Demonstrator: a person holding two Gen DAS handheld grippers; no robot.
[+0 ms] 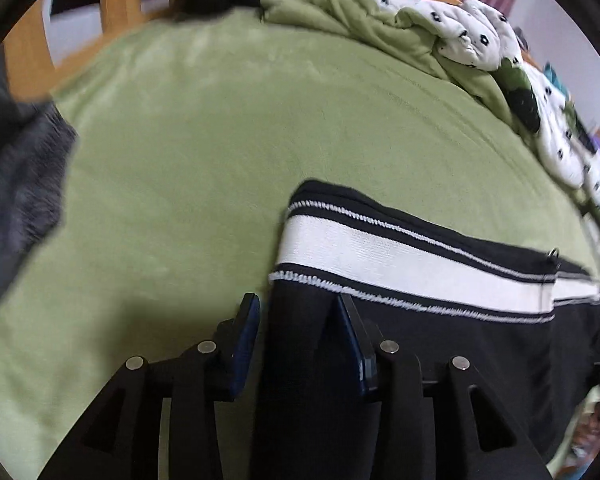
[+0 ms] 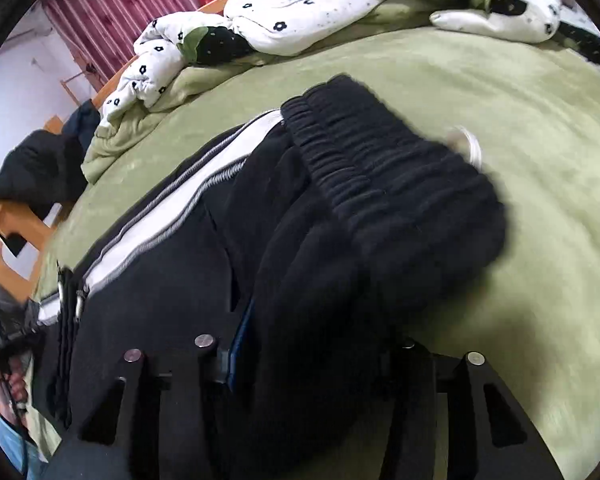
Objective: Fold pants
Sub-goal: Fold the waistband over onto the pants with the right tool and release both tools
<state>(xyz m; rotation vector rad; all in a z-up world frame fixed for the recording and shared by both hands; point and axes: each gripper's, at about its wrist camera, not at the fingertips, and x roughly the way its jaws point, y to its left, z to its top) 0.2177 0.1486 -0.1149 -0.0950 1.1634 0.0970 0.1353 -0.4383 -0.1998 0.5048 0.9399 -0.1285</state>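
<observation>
Black pants (image 1: 440, 336) with white side stripe (image 1: 400, 260) lying folded on green bed (image 1: 220, 160), well short of the rumpled flowered quilt (image 1: 472, 36) at its far edge. Left claw (image 1: 298, 332) spread, pant fabric loose between its fingers. Right claw (image 2: 316, 344) parted around bunched cloth near the waistband (image 2: 380, 160); grip unclear.

Black pants (image 2: 340, 208) with white side stripe, folded over, elastic waistband on top, lying on green bedspread (image 1: 204, 152)
</observation>
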